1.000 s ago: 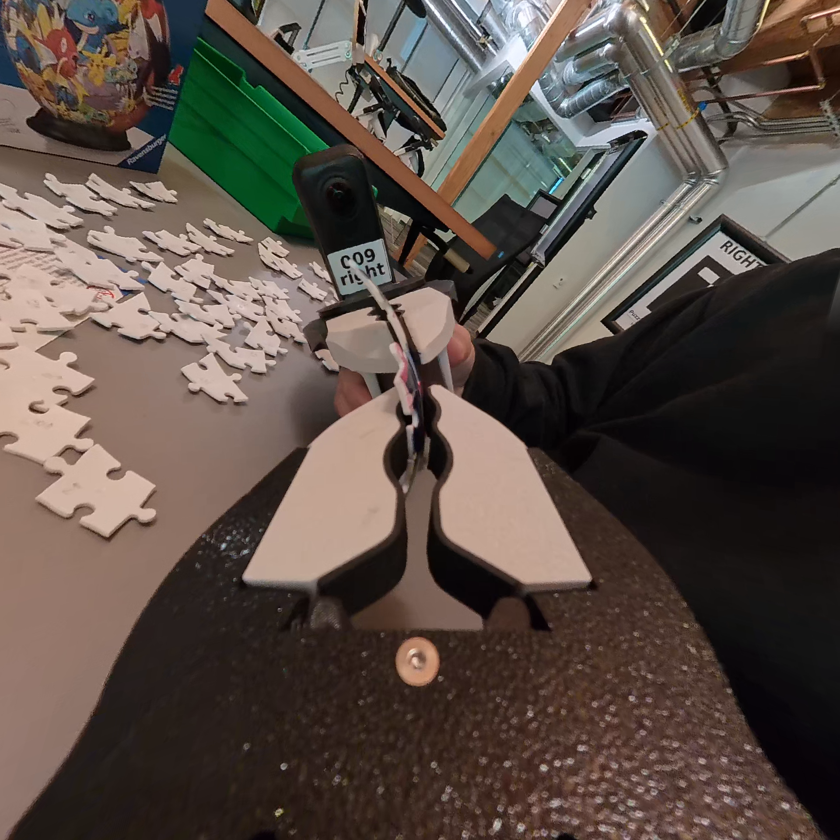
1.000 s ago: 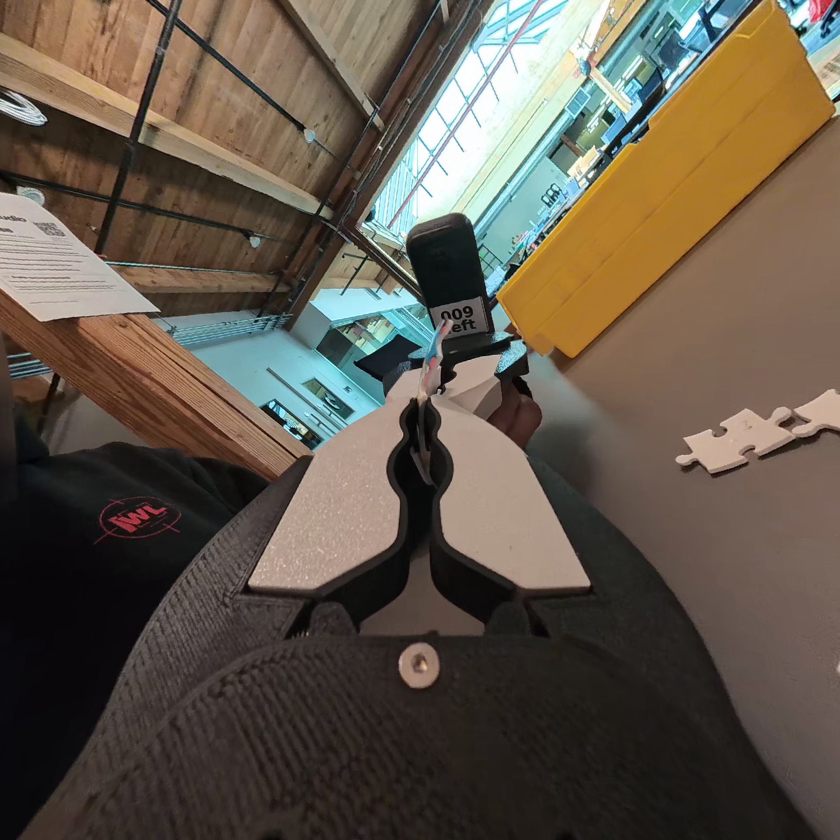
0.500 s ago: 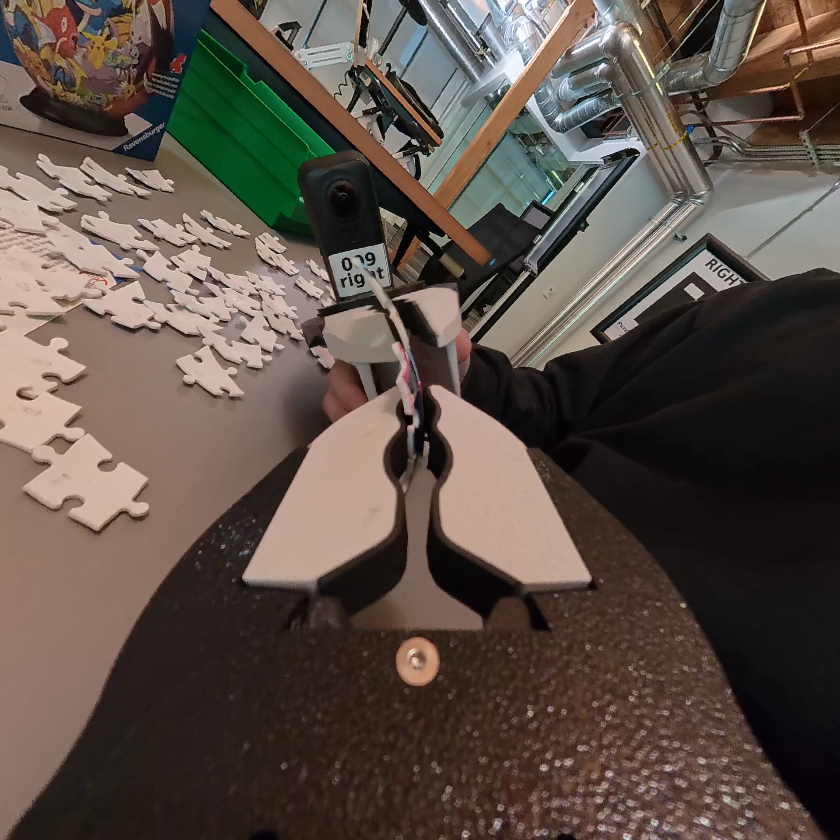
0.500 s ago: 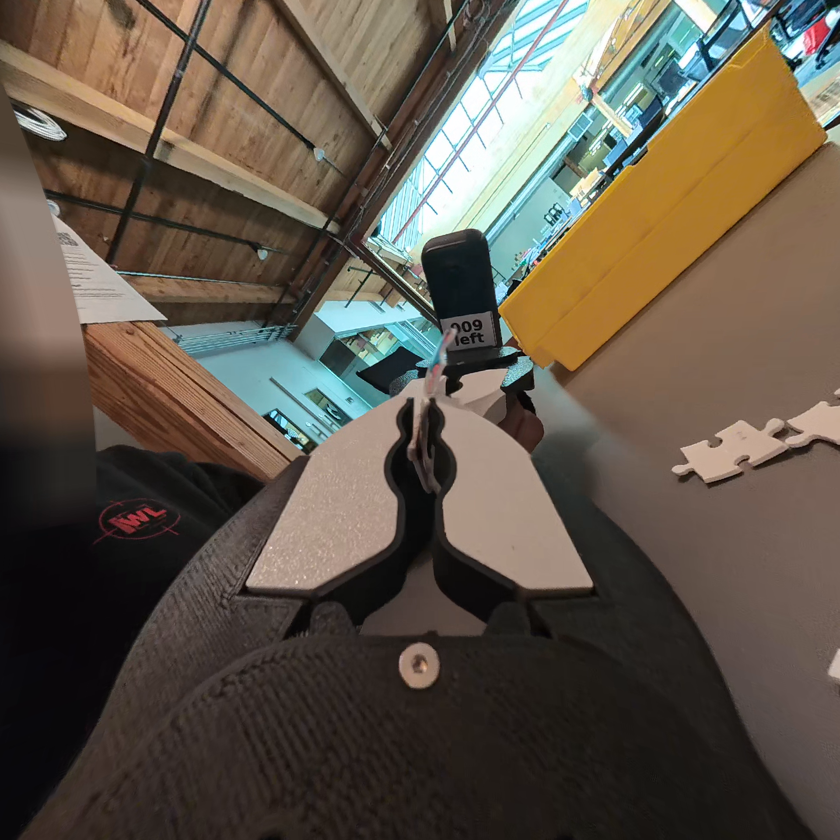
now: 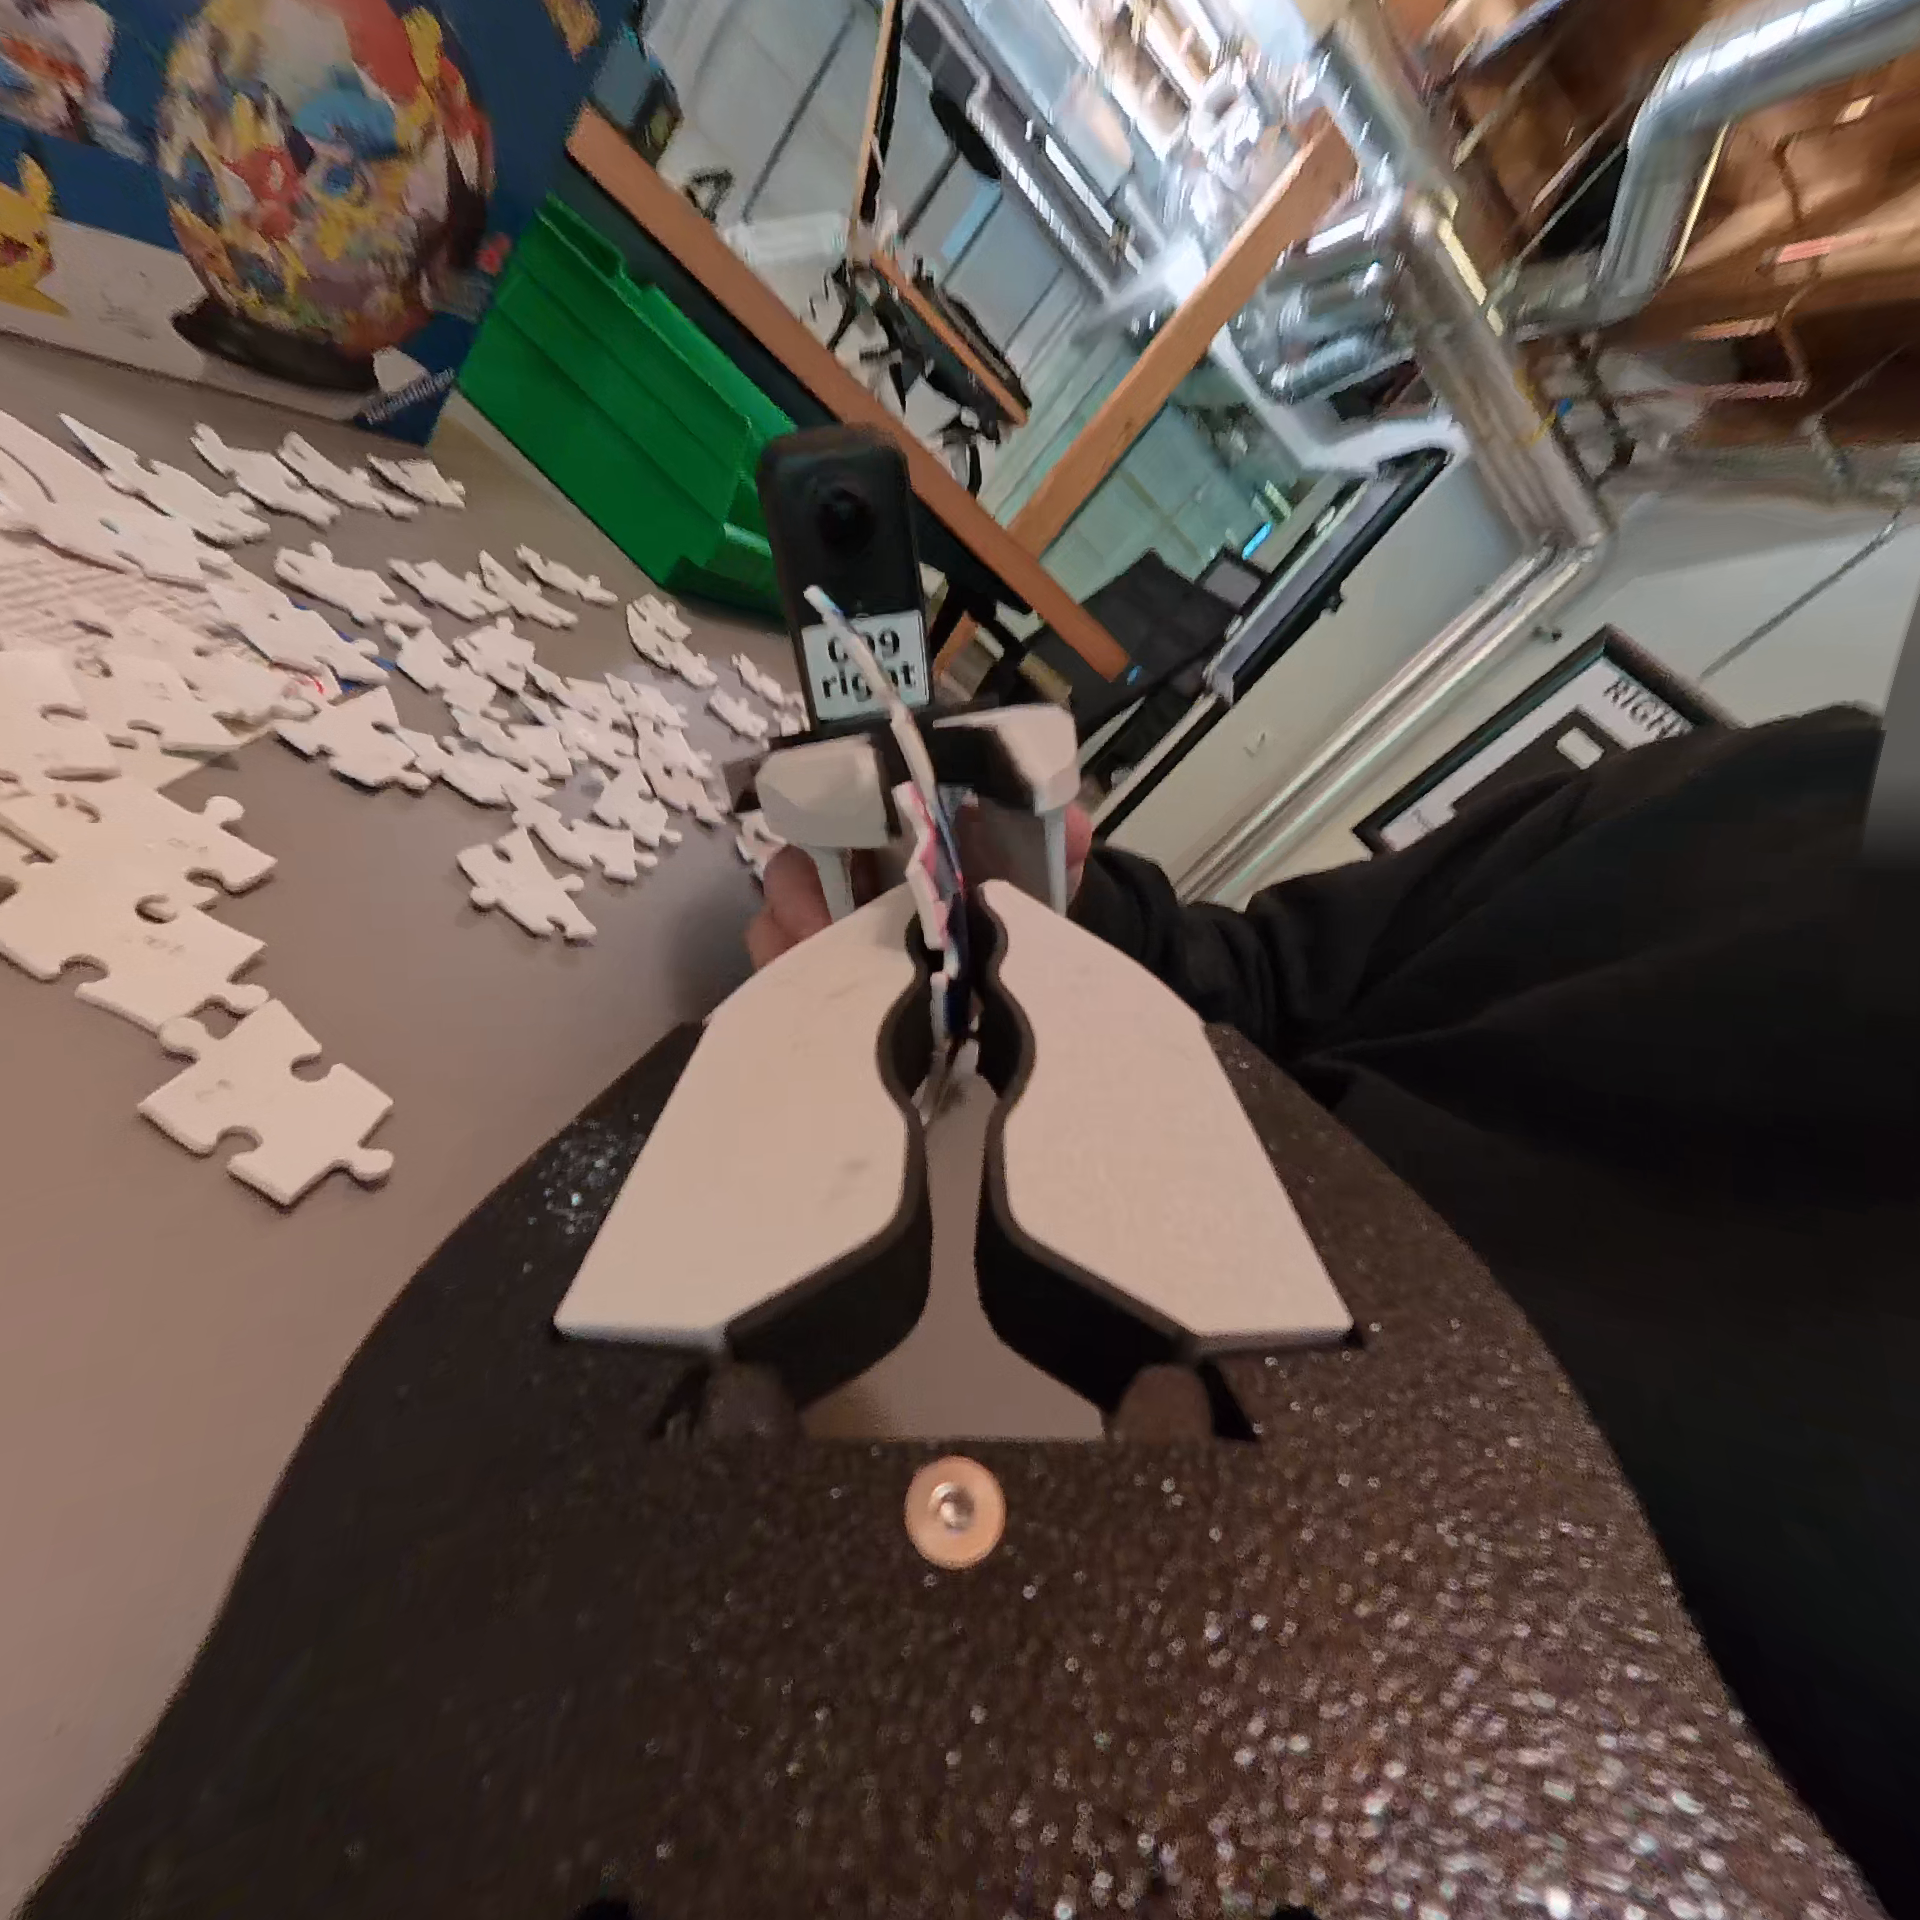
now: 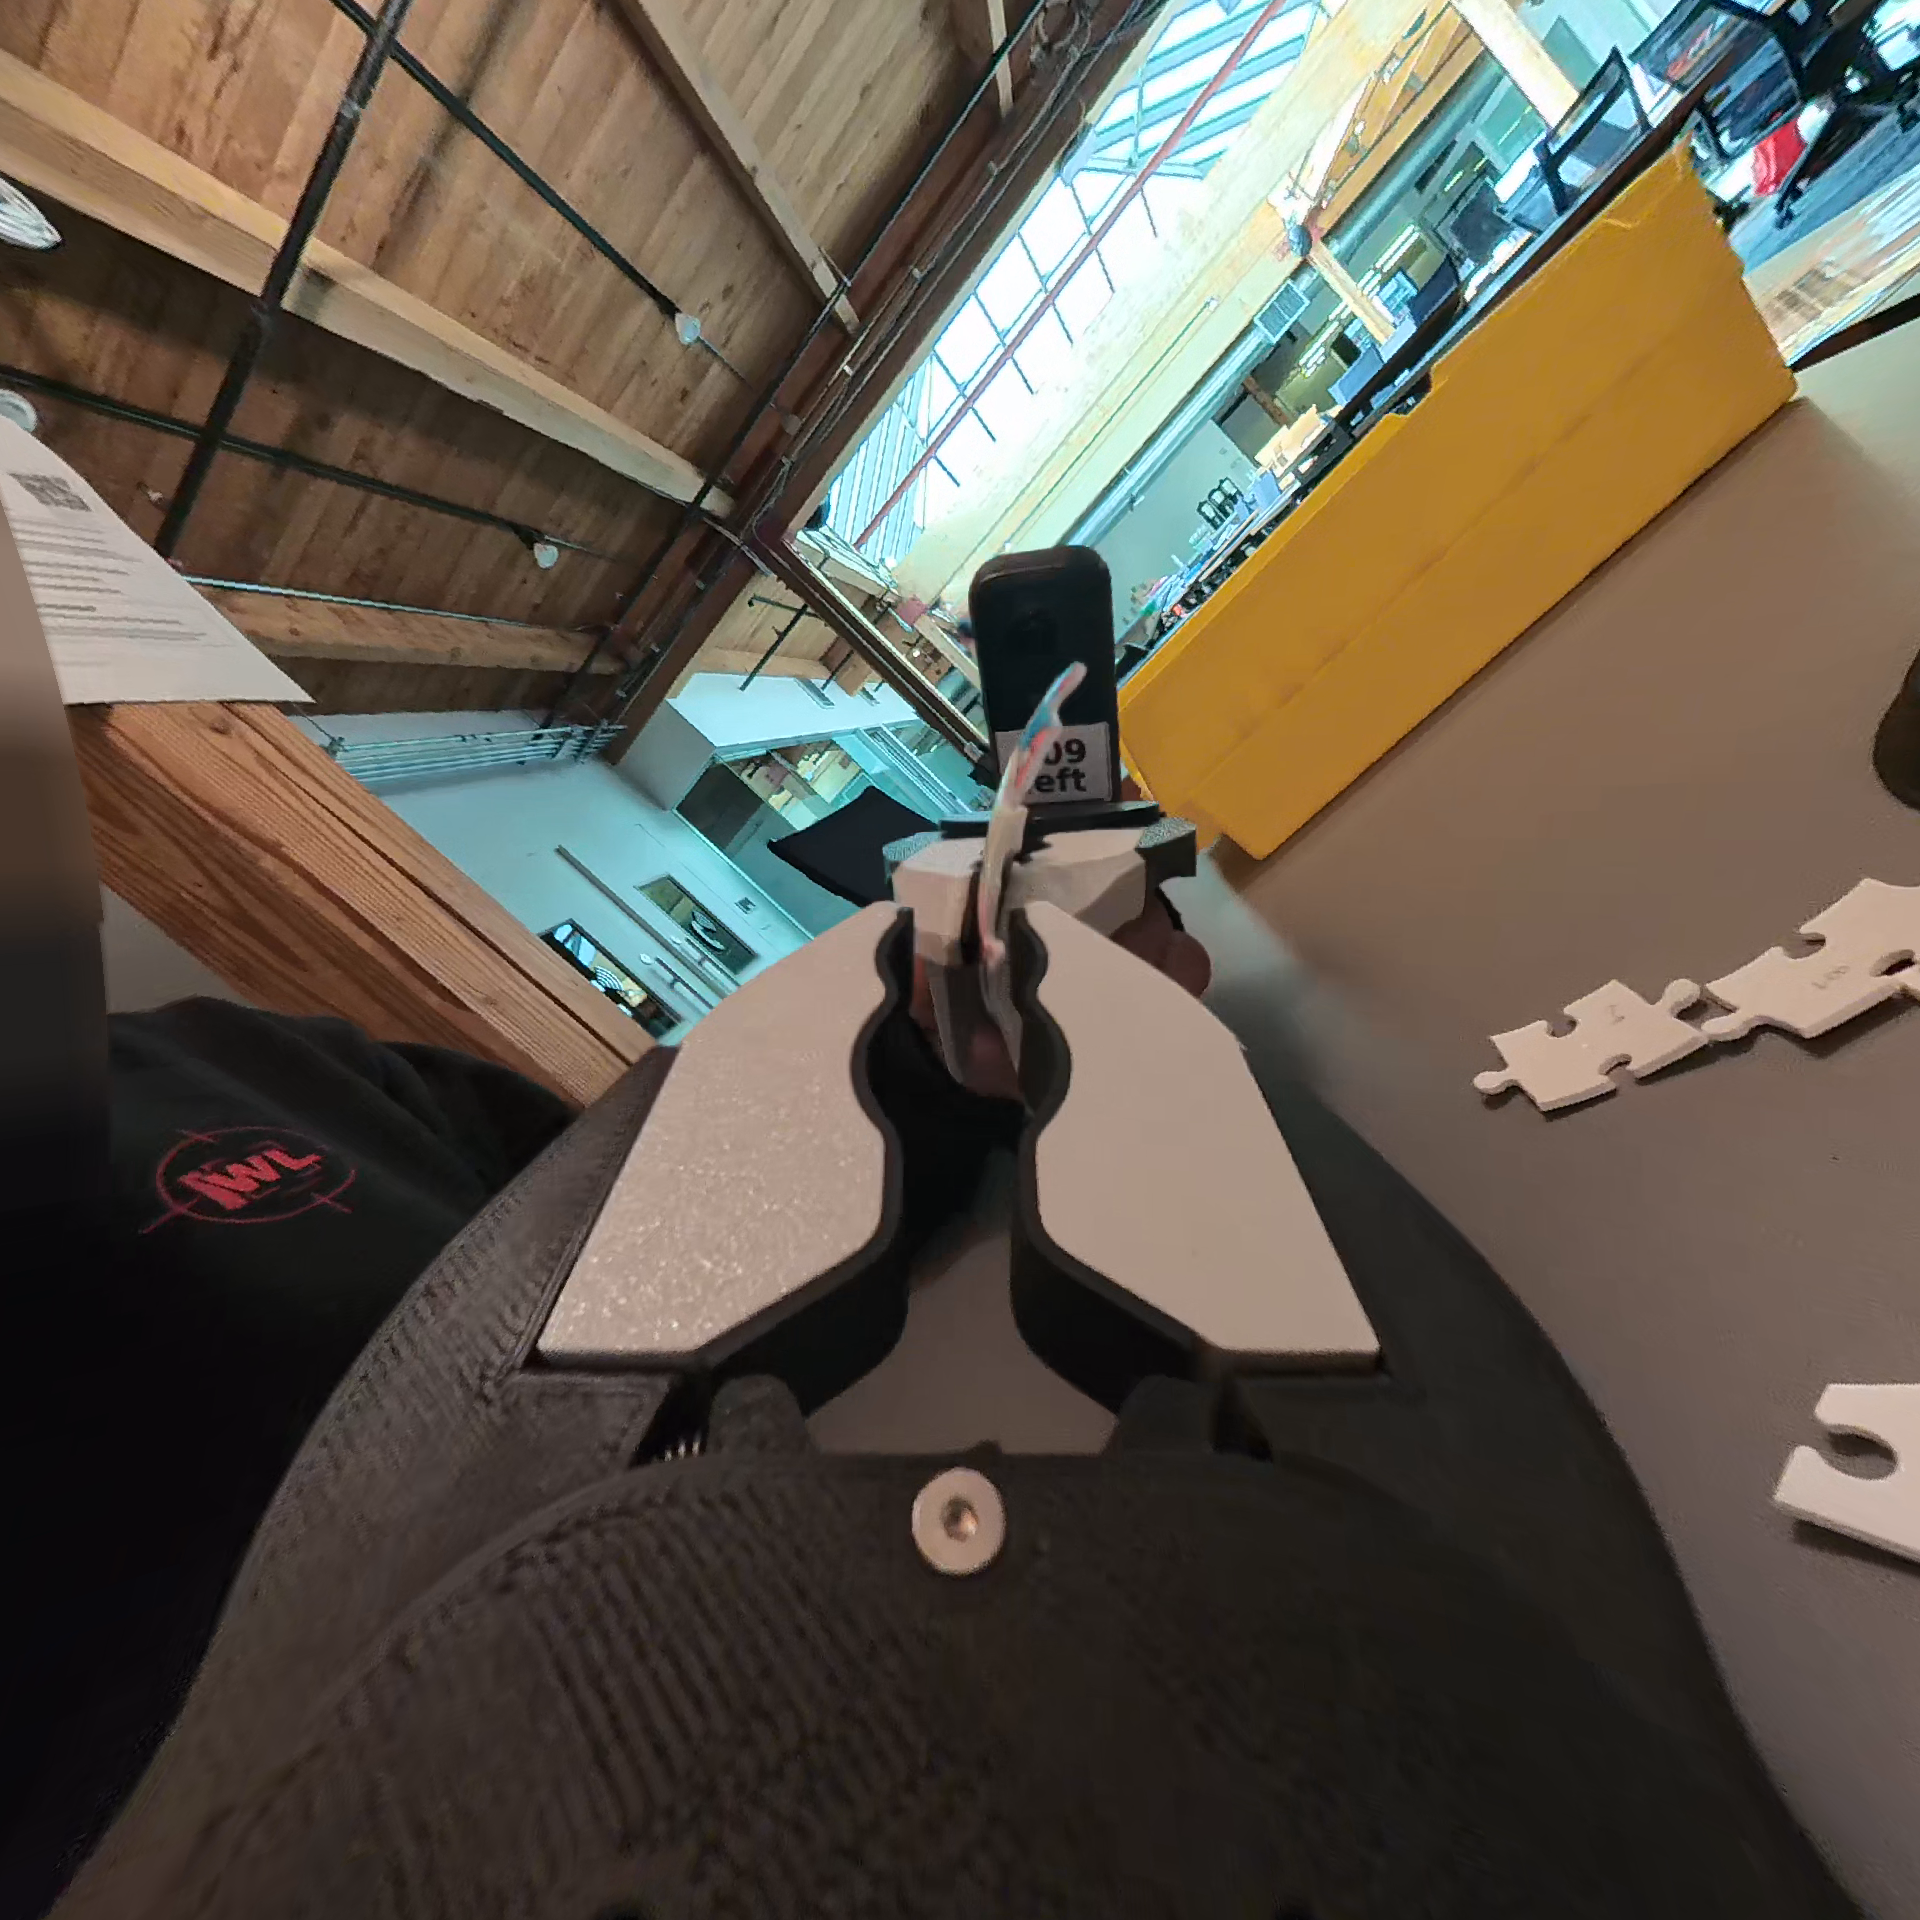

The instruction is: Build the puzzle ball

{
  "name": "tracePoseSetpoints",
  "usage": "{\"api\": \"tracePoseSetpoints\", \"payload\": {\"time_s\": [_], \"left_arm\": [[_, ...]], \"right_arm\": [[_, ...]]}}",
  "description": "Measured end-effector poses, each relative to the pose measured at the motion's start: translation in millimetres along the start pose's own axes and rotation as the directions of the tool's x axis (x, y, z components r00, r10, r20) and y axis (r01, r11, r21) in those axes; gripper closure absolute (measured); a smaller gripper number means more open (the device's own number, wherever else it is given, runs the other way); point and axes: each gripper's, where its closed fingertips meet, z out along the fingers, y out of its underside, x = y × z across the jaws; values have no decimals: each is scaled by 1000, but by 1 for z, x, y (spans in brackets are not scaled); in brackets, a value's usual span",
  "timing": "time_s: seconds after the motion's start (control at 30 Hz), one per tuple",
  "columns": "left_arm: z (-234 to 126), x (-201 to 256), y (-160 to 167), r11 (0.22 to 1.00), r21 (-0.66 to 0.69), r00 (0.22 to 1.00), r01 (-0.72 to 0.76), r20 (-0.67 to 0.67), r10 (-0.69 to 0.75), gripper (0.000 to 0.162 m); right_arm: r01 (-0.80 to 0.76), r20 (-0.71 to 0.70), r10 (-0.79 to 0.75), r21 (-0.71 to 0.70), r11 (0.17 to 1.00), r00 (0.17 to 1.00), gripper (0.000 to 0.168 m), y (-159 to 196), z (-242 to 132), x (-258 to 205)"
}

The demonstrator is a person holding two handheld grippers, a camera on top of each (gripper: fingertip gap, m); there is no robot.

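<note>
**Finding 1, grip.** The left tongs (image 5: 954, 914) are clenched on a curved puzzle strip (image 5: 940, 883), seen edge-on, with its printed face to one side. The number of joined pieces in it cannot be told. The right tongs (image 6: 961, 935) stand released, with daylight on both sides of the strip, which passes through the gap, closer to the 3 o'clock finger. Whether it touches that finger cannot be told.

**Finding 2, location.** The strip is held clear of the bench (image 5: 468, 1039), in front of the person's dark sleeve. In the left wrist view it runs from centre toward 12 o'clock. Loose pieces (image 5: 499, 727) lie white side up from 9 to 11 o'clock, and the puzzle box (image 5: 260, 187) and a green bin (image 5: 623, 416) are at 11 o'clock. In the right wrist view more pieces (image 6: 1590, 1049) lie at 3 o'clock, before a yellow bin (image 6: 1455, 582).

**Assessment.** The step in hand appears to be a regrip or a seating of a joint. The ball is judged barely begun.

**Recommendations.**
- Keep the left tongs clenched low on the strip, away from the free tabs.
- Close the right tongs squarely on the faces, just beside the seam.
- Press along the curve and do not flatten it.
- Avoid twisting, because an edge-held strip could pop its joint or slip out.
</note>
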Motion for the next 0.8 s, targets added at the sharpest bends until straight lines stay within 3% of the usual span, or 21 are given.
{"api": "tracePoseSetpoints", "payload": {"time_s": [0.17, 0.43, 0.57, 0.8], "left_arm": [[-1, 5, -4, 1000, 25, 1000, -16, -24, 16, 160], [3, 10, -2, 999, 5, 998, -40, -44, 40, 159], [3, 6, 1, 998, -23, 999, -52, -15, 51, 145], [4, 14, 9, 992, -79, 994, -98, -53, 94, 155]], "right_arm": [[54, -9, -54, 9, 998, 999, 164, 0, 2, -1], [97, 5, -97, -7, 995, 995, 165, 0, 3, -7], [55, 14, -55, 4, 998, 998, 166, -4, 0, -7], [7, 63, -5, -34, 999, 998, 166, 0, 0, -14]]}}
